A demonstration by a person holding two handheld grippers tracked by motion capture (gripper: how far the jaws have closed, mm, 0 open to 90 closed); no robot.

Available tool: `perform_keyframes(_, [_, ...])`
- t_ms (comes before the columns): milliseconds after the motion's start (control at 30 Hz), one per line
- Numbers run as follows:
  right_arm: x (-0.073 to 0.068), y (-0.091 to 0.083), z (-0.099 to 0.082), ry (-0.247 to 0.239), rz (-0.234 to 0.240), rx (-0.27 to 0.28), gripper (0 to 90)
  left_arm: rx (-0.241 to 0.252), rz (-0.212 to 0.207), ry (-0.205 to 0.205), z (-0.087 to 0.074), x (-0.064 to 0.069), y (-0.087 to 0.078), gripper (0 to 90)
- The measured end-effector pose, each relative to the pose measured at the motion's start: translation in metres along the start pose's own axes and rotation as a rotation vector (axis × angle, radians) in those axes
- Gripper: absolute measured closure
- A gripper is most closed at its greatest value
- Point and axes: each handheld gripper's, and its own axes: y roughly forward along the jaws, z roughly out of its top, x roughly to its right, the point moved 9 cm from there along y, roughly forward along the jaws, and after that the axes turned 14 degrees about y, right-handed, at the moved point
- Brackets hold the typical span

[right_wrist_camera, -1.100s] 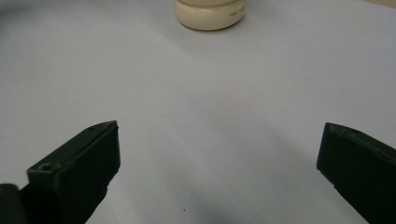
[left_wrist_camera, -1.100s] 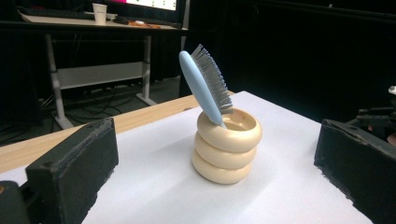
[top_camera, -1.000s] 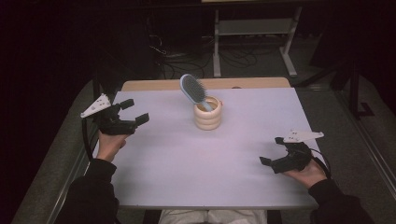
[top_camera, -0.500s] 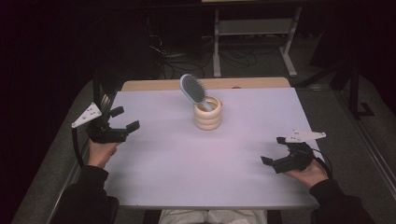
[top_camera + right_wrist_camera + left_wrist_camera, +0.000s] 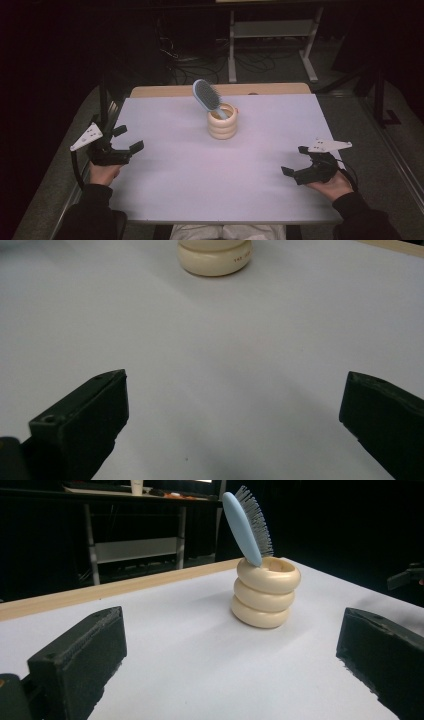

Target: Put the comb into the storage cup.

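The brush [image 5: 208, 97] stands handle-down in the holder [image 5: 223, 123], a cream cup of three stacked rings, its blue bristled head leaning out toward the far left corner of the desk [image 5: 190, 185]. The holder sits on the white top a little short of the far edge, about midway across. Nothing touches either one.

The left gripper [image 5: 126, 141] hovers near the left edge, jaws spread wide and empty, aimed at the holder. The right gripper [image 5: 295, 161] rests low by the right edge toward the near corner, also wide open with nothing held; its own view catches just the holder's base [image 5: 215, 257].

Judging from this, the brush looks already placed, or possibly awaiting pick-up; the poses alone do not settle it. A next grasp would call for closing on the head while the holder stays steady.
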Motion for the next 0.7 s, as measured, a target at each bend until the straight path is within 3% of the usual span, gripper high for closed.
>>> perform_keyframes(167, [-0.001,-0.002,0.000,0.003,0.001,0.004,0.0,-0.056,0.037,-0.008,-0.017,0.001,-0.008,0.0])
perform_keyframes(300, [-0.001,-0.002,-0.001,0.002,0.001,0.003,0.0,-0.063,0.057,-0.011,-0.022,0.002,-0.016,0.0])
perform_keyframes(533, [0.000,-0.004,-0.001,0.005,0.004,0.008,0.0,-0.080,0.070,0.012,-0.024,0.007,-0.025,0.0])
perform_keyframes(700, [0.000,-0.004,-0.002,0.008,0.004,0.005,0.0,-0.094,0.055,0.020,-0.027,0.011,-0.027,0.0])
